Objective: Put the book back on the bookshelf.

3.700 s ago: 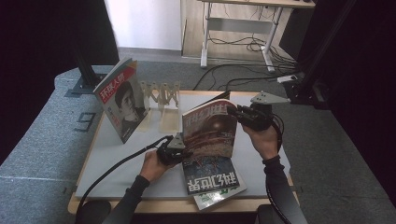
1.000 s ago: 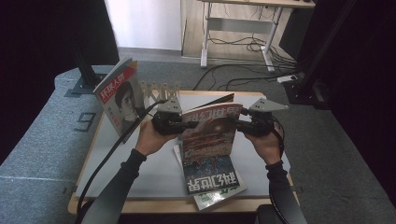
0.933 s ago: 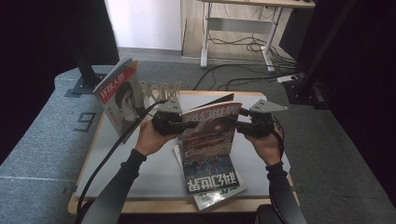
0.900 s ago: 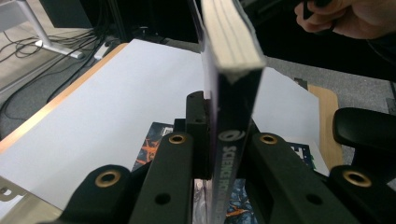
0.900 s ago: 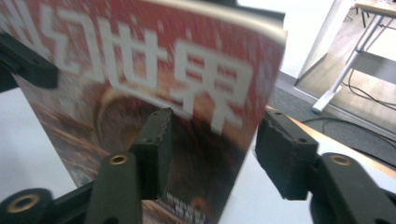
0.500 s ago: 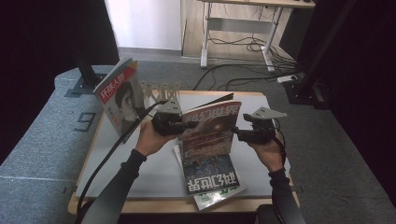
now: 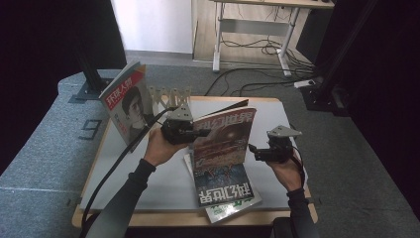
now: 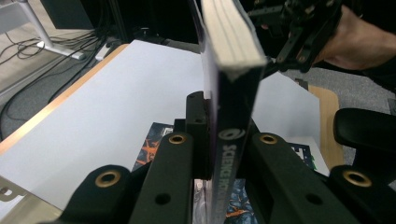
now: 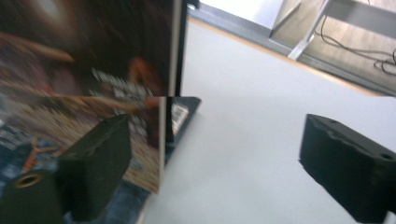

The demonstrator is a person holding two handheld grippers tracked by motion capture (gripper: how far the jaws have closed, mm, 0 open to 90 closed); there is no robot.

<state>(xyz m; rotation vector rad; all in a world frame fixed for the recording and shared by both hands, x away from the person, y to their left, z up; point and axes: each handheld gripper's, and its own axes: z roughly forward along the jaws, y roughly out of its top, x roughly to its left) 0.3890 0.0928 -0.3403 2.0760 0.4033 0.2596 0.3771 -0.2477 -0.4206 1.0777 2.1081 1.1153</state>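
Note:
A science-fiction magazine stands upright over the white table. My left gripper is shut on its spine edge; in the left gripper view both jaws of the left gripper clamp the magazine's spine. My right gripper hangs low beside the magazine's right edge. Its jaws have just been opening. In the right gripper view the right gripper stands wide open. The magazine's cover edge lies just by the left jaw, with no pad pressing on it.
A second magazine lies flat under the upright one, near the table's front edge. A third magazine stands in a light rack at the back left. An office chair's armrest sits by the table's near side.
The right gripper has let go of the magazine's right edge, opened, and sunk down and to the right. The left gripper still holds the magazine upright in the same place.

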